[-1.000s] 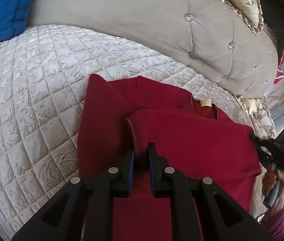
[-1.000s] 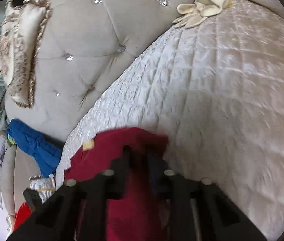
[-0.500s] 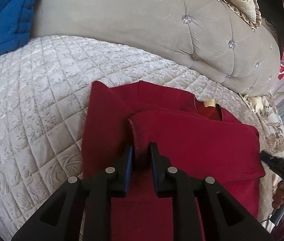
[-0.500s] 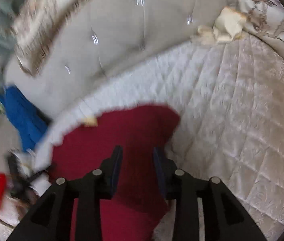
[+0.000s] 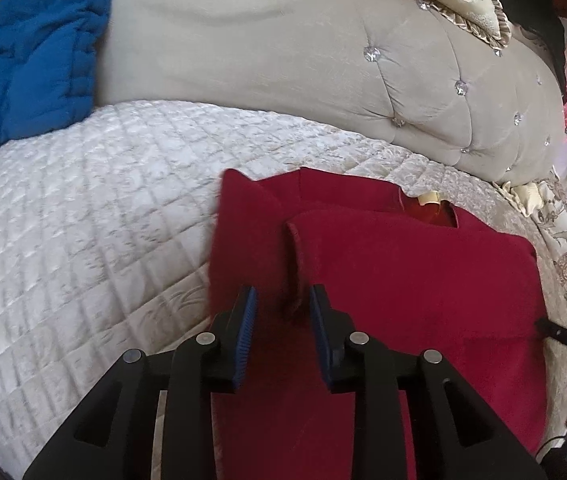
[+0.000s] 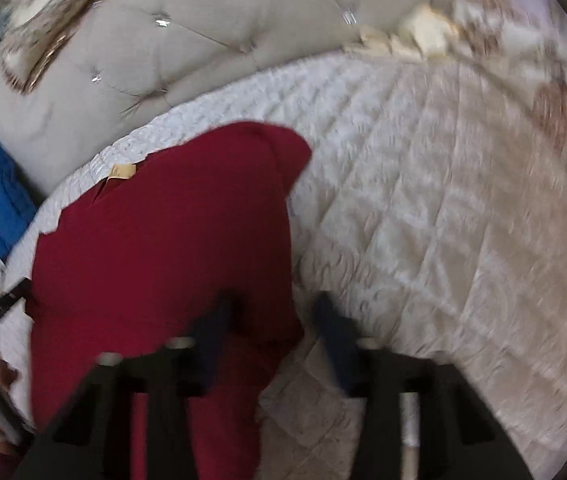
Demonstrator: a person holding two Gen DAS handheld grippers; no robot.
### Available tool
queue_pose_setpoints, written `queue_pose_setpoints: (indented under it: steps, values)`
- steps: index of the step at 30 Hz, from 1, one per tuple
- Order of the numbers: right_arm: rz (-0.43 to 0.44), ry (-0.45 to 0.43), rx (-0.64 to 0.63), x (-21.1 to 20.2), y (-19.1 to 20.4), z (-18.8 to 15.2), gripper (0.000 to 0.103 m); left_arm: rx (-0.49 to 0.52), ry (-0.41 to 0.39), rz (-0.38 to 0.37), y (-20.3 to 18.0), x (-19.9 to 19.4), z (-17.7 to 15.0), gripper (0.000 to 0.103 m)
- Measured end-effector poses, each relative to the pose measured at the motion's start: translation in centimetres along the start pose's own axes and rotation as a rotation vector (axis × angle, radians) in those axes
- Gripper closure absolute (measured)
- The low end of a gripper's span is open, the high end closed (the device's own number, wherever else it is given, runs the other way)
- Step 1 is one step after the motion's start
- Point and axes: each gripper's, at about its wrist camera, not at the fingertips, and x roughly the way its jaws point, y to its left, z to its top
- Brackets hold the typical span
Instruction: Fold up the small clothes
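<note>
Now | red garment [image 5: 403, 280] on bed [image 5: 83, 220], long axis running from me toward headboard [image 5: 263, 80] | left gripper [image 5: 281, 300] opening, folded edge loose between jaws, nearer | right gripper [image 6: 271, 312] apart, empty, straddling garment's right edge

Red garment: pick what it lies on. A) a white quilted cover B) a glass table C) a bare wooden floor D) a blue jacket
A: the red garment lies folded on the white quilted cover, with the blue jacket well off to the side.

Left hand-held gripper [image 5: 282, 300] opening, right [image 6: 273, 312] parted
</note>
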Motion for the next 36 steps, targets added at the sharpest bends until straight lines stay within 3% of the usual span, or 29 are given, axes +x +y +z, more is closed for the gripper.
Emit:
queue_pose_setpoints:
  steps: [4,6,9,15,22,26,36]
  values:
    - [0.017,-0.021,-0.001,-2.3,0.9,-0.8,0.066,0.034,-0.03,0.069,0.4,-2.2,-0.9,0.097]
    - [0.048,-0.015,-0.039,-3.5,1.8,-1.5,0.05,0.043,-0.039,0.078,0.6,-3.4,-1.5,0.096]
    - [0.074,0.002,-0.086,-4.7,2.9,-3.3,0.041,0.038,-0.049,0.076,0.8,-4.8,-2.6,0.092]
    - [0.057,0.089,-0.116,-5.1,2.6,-6.6,0.039,0.051,-0.04,0.065,0.3,-6.7,-4.4,0.089]
    - [0.085,0.081,-0.044,-6.7,0.1,-9.6,0.026,0.049,-0.011,0.019,-0.3,-8.5,-6.9,0.083]
    - [0.09,0.124,-0.054,-6.3,-0.2,-11.5,0.026,0.052,0.006,-0.001,0.0,-9.3,-8.7,0.079]
    - [0.122,0.111,-0.087,-7.3,0.1,-14.3,0.024,0.016,0.065,0.004,1.6,-9.6,-12.0,0.079]
